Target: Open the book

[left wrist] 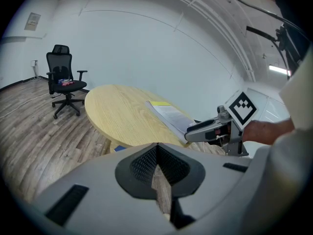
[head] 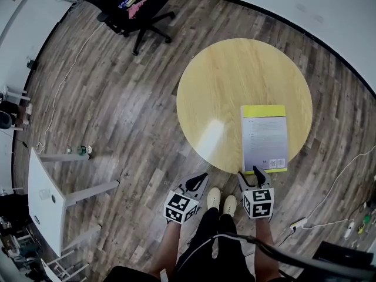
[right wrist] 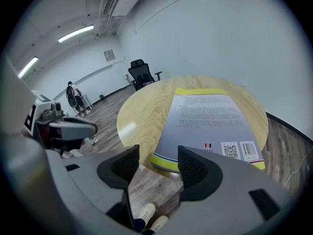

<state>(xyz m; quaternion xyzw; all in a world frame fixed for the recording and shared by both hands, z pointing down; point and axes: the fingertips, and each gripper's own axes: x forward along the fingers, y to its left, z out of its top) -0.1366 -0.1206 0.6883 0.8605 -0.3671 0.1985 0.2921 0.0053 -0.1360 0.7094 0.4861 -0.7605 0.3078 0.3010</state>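
Note:
A closed book with a grey cover and yellow bands lies flat on the round yellow table, at its near right edge. My right gripper hovers just before the book's near edge, open. In the right gripper view the book's near left corner shows in the gap beyond the right gripper, and nothing is pressed by the pads. My left gripper hangs off the table's near edge over the floor, shut and empty. In the left gripper view the left gripper's jaws meet, and the book lies beyond.
A black office chair stands far behind the table. A white desk is at the left. Cables and a power strip lie on the wooden floor at the right. My shoes stand between the grippers. A person stands far off.

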